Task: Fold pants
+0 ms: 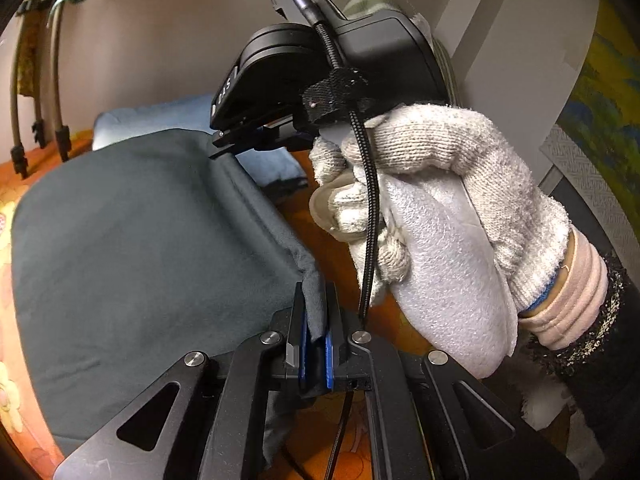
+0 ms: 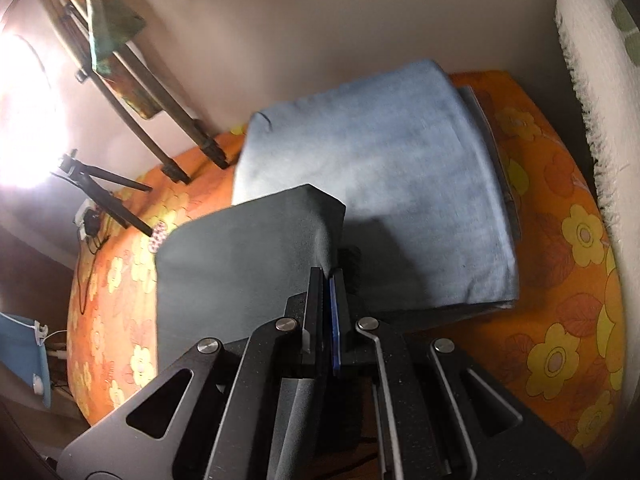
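Left wrist: pants edge clamped (both jaws).

The right gripper is clamped on an edge of the dark grey pants, jaws pressed together with the cloth between them. The pants hang as a folded panel over an orange flowered bedsheet. Just beyond the pants lies a folded light blue cloth, its near edge partly behind them. Tripod legs stand left of the pants, near a bright lamp.
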The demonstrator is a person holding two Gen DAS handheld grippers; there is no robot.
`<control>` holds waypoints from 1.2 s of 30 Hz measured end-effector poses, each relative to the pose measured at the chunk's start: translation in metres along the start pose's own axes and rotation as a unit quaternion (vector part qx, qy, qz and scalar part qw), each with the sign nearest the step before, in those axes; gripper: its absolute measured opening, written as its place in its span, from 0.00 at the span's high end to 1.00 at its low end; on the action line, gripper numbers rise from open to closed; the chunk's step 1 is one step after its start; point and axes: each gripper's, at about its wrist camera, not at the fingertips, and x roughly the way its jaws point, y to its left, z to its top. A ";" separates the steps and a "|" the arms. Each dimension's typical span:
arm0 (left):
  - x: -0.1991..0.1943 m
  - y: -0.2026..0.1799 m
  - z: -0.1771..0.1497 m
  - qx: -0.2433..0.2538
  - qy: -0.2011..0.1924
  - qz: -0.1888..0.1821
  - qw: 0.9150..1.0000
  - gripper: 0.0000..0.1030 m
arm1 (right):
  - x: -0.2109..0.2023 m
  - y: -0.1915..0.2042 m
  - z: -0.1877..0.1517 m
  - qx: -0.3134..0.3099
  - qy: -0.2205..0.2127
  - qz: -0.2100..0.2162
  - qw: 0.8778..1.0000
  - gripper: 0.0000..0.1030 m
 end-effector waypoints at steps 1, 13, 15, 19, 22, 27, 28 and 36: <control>0.002 0.002 0.000 0.000 0.002 0.001 1.000 0.96 | 0.003 -0.001 -0.001 0.000 0.002 -0.001 1.000 0.97; -0.003 -0.024 -0.004 0.002 0.020 -0.004 1.000 0.83 | 0.006 0.006 -0.004 -0.020 -0.001 -0.024 1.000 0.95; -0.004 -0.025 -0.007 0.005 0.024 -0.006 1.000 0.83 | 0.002 0.005 -0.004 -0.019 -0.005 -0.027 0.999 0.92; -0.012 -0.024 -0.011 0.006 0.024 -0.006 1.000 0.82 | -0.009 0.003 -0.005 -0.017 -0.012 -0.032 0.999 0.89; -0.021 -0.020 -0.014 0.011 0.021 0.000 1.000 0.69 | -0.020 0.001 -0.007 -0.013 -0.023 -0.033 0.999 0.73; -0.047 -0.007 -0.018 0.018 0.009 0.018 1.000 0.67 | -0.043 0.005 -0.015 -0.021 -0.046 -0.029 0.998 0.70; -0.051 -0.005 -0.018 0.021 0.007 0.023 0.999 0.67 | -0.048 0.005 -0.016 -0.020 -0.050 -0.023 0.998 0.69; -0.097 0.044 -0.007 0.005 -0.020 0.102 0.995 0.67 | -0.082 0.031 -0.036 -0.055 -0.072 0.021 0.996 0.60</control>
